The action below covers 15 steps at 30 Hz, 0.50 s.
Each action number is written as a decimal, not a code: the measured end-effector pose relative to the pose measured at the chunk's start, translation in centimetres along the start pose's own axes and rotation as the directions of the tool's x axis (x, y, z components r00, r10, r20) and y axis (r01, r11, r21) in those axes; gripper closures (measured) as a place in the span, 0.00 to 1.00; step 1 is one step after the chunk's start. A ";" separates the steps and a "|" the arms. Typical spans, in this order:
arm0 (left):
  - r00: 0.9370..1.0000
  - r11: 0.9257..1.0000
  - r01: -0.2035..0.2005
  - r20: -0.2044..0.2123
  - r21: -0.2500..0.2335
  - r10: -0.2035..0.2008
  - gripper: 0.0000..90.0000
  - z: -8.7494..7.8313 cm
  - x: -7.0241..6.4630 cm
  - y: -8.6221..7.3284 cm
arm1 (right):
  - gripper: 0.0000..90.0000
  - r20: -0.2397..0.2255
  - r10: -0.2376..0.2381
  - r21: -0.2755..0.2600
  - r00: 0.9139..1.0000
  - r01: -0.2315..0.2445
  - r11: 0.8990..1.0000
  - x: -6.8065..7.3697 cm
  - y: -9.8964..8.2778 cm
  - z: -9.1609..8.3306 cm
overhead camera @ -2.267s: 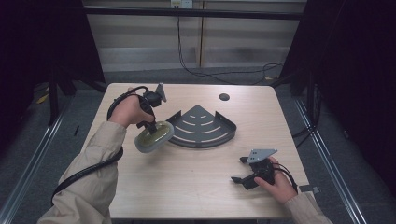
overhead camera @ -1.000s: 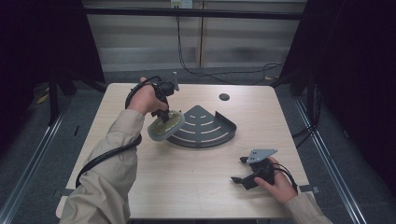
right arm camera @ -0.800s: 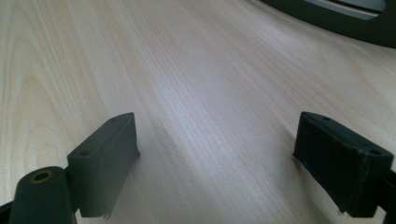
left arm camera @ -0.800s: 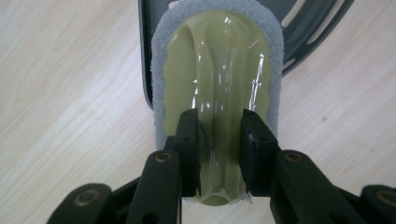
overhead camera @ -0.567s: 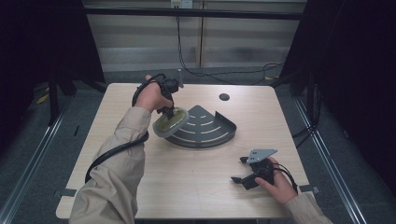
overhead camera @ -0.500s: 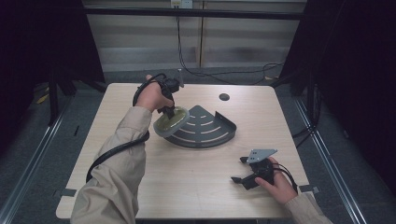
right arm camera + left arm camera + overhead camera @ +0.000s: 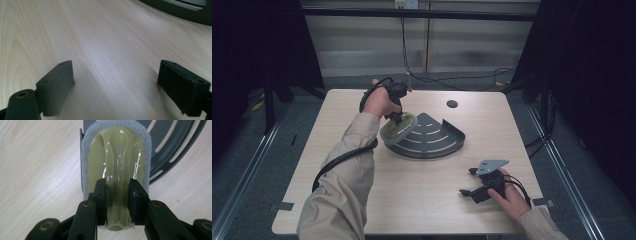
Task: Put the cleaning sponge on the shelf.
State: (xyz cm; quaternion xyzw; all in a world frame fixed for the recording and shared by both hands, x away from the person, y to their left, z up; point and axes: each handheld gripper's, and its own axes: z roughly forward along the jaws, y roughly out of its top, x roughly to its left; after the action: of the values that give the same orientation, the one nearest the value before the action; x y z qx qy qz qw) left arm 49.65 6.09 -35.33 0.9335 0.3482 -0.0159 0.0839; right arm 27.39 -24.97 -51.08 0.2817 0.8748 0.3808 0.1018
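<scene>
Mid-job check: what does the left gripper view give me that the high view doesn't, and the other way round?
Left gripper view alone: the grip up close. The black fingers pinch a raised central ridge of the yellow-green sponge, and its grey foam rim overhangs the rack's edge.

High view alone: the layout. The right gripper rests open near the table's front right corner, well away from the rack, and a dark round hole sits toward the far edge.

Both: the left gripper holding the sponge over the left side of the dark slotted rack, on pale wood.

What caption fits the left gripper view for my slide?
Left hand-held gripper pinching a yellow-green sponge over the dark slotted rack's edge.
</scene>
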 end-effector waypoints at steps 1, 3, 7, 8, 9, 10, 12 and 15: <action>1.000 1.000 0.000 0.003 -0.001 0.000 0.79 0.1 0.0 0.1 | 0.14 0.000 0.000 0.000 1.000 0.000 1.000 0.0 0.0 0.0; 1.000 1.000 0.004 0.000 -0.001 -0.004 0.79 0.2 0.0 0.3 | 0.14 0.000 0.000 0.000 1.000 0.000 1.000 0.0 0.0 0.0; 1.000 1.000 0.005 -0.001 0.000 -0.005 0.79 0.5 0.2 0.6 | 0.14 0.000 -0.001 0.000 1.000 0.001 1.000 0.0 0.0 0.0; 1.000 1.000 0.006 0.001 0.002 -0.006 0.79 0.6 0.2 0.7 | 0.14 0.000 -0.001 0.000 1.000 0.001 1.000 0.0 0.0 0.0; 1.000 1.000 0.007 -0.002 0.000 -0.007 0.79 0.7 0.2 0.8 | 0.14 0.000 -0.001 0.000 1.000 0.001 1.000 0.0 0.0 0.0; 1.000 1.000 0.007 -0.006 0.000 -0.007 0.79 0.9 0.2 0.9 | 0.14 0.000 -0.001 0.000 1.000 0.001 1.000 0.0 0.0 0.0; 1.000 1.000 0.009 -0.005 -0.001 -0.009 0.79 1.1 0.3 1.1 | 0.14 0.002 -0.002 0.000 1.000 0.002 1.000 0.0 0.0 0.0; 1.000 1.000 0.010 -0.003 0.000 -0.010 0.79 1.6 0.3 1.5 | 0.14 0.002 -0.002 0.000 1.000 0.002 1.000 0.0 0.0 0.0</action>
State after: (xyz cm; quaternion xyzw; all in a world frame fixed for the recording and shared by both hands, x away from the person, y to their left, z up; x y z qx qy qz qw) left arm 50.86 4.89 -36.74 0.9318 0.3528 -0.0147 0.0835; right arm 27.39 -24.96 -51.09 0.2811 0.8749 0.3807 0.1030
